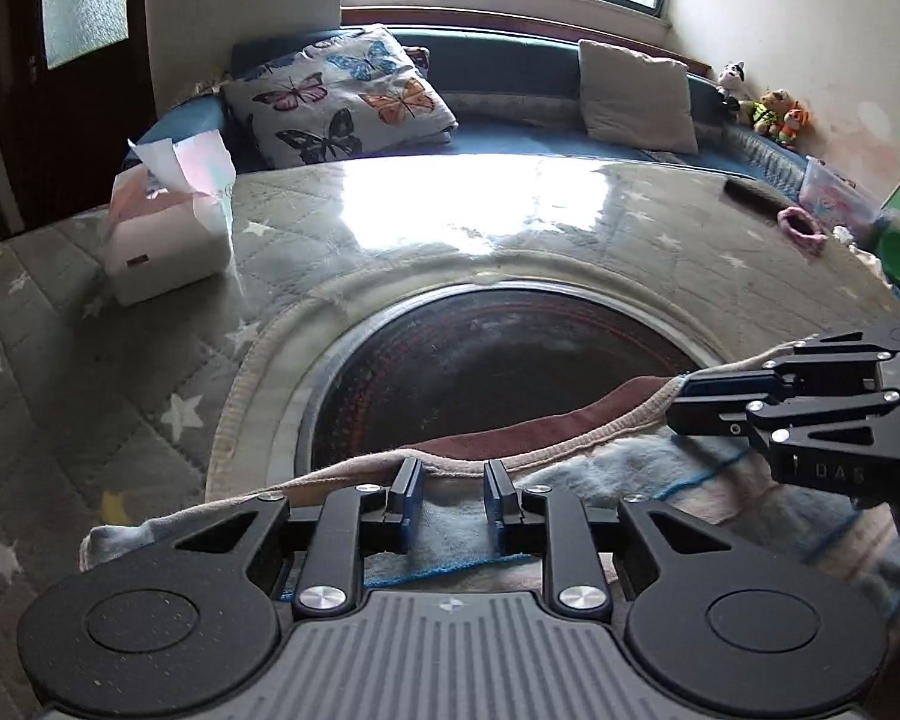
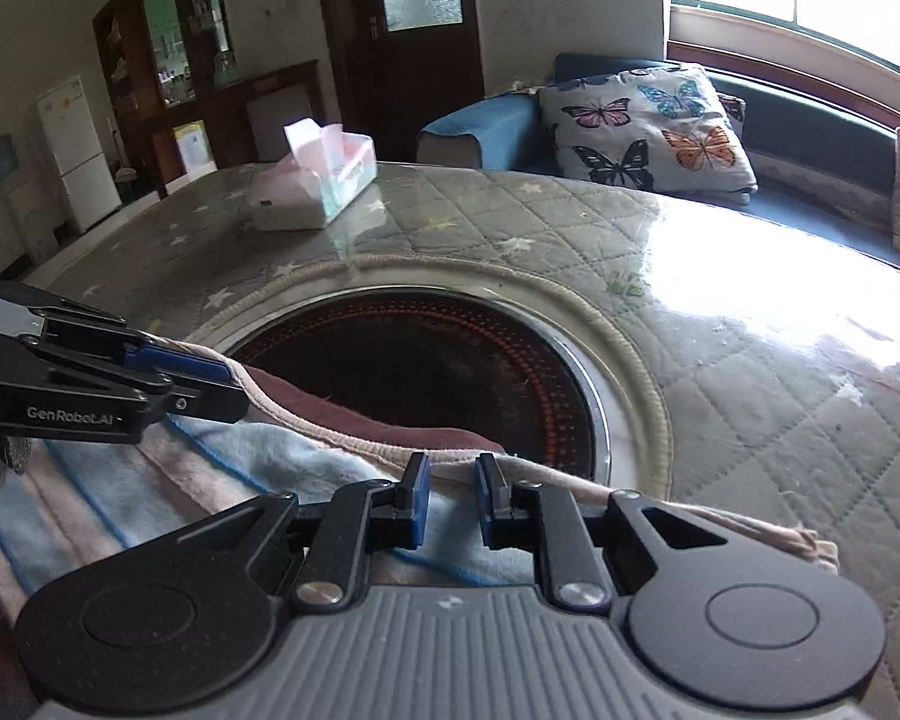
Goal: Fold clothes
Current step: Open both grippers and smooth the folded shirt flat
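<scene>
Pale blue and pinkish-beige stripes with thin bright-blue lines on the fleecy garment [image 1: 630,480], beige ribbed hem, maroon-brown inside. Grey-green quilted diamonds with white stars, one yellow, on the table cover [image 1: 120,372]; dark glass disc [image 2: 450,372] ringed with red dots. White cushion [image 2: 648,126] printed with pink, blue, orange and black butterflies; black grippers with blue finger pads [image 1: 411,489].

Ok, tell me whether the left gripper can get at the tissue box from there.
Probably yes: the left gripper stands open over the garment's edge, and only bare quilted table cover lies between it and the tissue box.
</scene>
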